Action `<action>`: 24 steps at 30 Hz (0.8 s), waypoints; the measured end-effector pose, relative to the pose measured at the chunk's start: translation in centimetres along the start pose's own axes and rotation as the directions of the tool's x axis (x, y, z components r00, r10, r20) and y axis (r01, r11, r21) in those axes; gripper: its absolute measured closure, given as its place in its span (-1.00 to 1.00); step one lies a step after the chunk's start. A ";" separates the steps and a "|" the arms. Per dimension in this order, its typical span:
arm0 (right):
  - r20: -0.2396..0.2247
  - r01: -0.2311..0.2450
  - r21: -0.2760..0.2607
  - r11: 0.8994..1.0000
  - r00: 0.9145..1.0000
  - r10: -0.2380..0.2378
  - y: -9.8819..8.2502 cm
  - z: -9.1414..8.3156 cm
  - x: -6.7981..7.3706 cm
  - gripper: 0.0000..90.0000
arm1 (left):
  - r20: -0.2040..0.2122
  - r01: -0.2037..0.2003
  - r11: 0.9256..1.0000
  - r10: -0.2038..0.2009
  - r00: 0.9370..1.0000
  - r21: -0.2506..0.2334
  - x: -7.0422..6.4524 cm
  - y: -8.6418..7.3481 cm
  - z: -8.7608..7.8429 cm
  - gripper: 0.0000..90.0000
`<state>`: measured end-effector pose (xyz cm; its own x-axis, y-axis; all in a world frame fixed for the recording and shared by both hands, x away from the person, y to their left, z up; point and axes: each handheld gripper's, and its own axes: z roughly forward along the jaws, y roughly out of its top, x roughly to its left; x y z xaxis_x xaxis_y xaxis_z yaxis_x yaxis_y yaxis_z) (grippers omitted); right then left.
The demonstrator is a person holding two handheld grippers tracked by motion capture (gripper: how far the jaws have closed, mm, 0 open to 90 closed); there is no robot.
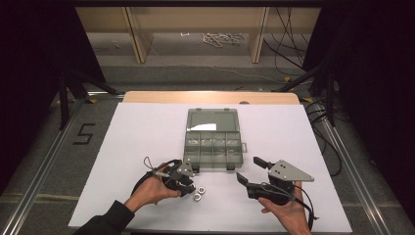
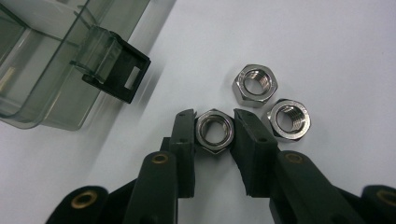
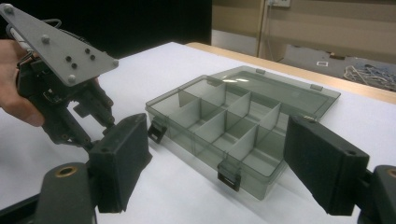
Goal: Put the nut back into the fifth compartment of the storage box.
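A white sheet [image 1: 147, 147] is covering the table, and past its far edge coiled white cord [image 1: 221, 39] and black cables [image 1: 288, 44] are lying on the floor.

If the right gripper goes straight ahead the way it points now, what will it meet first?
Probably the open clear compartment box: it lies directly ahead between the open jaws of the right gripper, its near latch closest. Depth is uncertain.

A recording lab: black curtains [image 1: 29, 73] flank a white-topped wooden table [image 1: 147, 127] framed by metal floor rails [image 1: 49, 156], with loose black cables [image 1: 288, 44] trailing behind.
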<state>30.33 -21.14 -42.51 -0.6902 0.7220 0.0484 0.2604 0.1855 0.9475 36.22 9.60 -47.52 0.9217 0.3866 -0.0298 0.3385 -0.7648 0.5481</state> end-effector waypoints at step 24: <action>0.008 0.001 0.012 1.000 1.000 -0.001 0.0 0.1 0.0 -0.45 | -0.080 -0.020 0.997 0.014 0.997 -0.076 1.5 1.6 -4.0 0.55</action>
<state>30.37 -21.11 -42.55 -0.6848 0.7273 0.0451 0.2678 0.1936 0.9438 37.40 11.02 -43.36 0.9082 0.4162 0.0446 0.3048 -0.7307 0.6108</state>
